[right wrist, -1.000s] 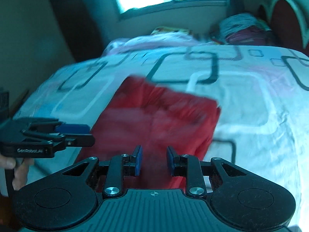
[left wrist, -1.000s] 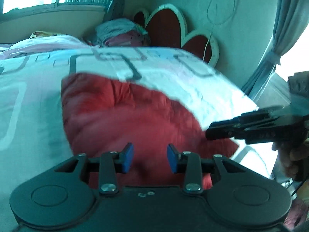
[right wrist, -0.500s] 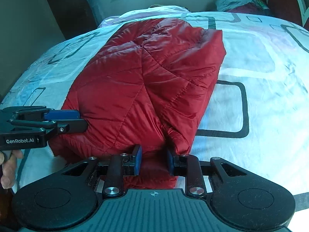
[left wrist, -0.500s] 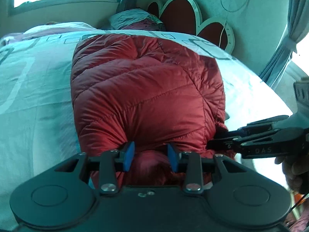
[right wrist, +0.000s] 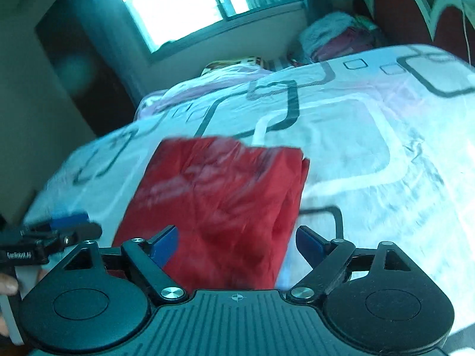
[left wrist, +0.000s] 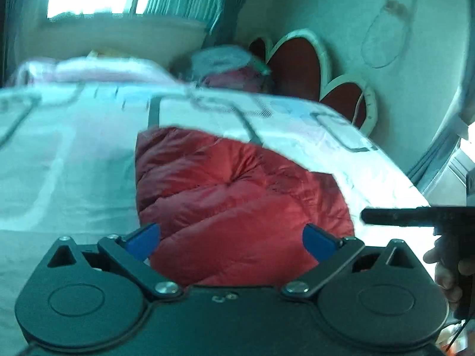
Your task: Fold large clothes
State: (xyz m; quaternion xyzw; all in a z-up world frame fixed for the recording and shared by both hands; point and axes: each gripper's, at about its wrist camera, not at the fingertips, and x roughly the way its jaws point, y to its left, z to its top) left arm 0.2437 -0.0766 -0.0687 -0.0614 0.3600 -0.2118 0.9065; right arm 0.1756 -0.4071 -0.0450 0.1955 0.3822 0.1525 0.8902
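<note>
Left gripper (left wrist: 231, 241): jaws spread wide, blue pads (left wrist: 142, 241) apart on either side of the jacket's near end; nothing is pinched between them, and whether a pad brushes the fabric cannot be told.
Right gripper (right wrist: 236, 244): also spread wide, blue pads (right wrist: 164, 243) flanking the near end of the jacket, holding nothing.
Hands: the left wrist view shows the right gripper side-on at its right edge, level, with the person's fingers (left wrist: 451, 270) curled round the handle below it; the right wrist view shows the left gripper at its left edge, level, a fingertip just visible under it.
Red puffer jacket (left wrist: 237, 201): folded into a compact quilted bundle, lying flat on the bed, its near end just in front of both grippers.
Bedspread (right wrist: 371, 136): pale, with dark rounded-rectangle outlines, under and all around the jacket.
Pile of clothes (left wrist: 231, 68): at the far end of the bed, beside the headboard.
Headboard (left wrist: 297, 65): dark red scalloped panels with pale rims, against the wall.
Window (right wrist: 178, 3): bright, behind the bed.
</note>
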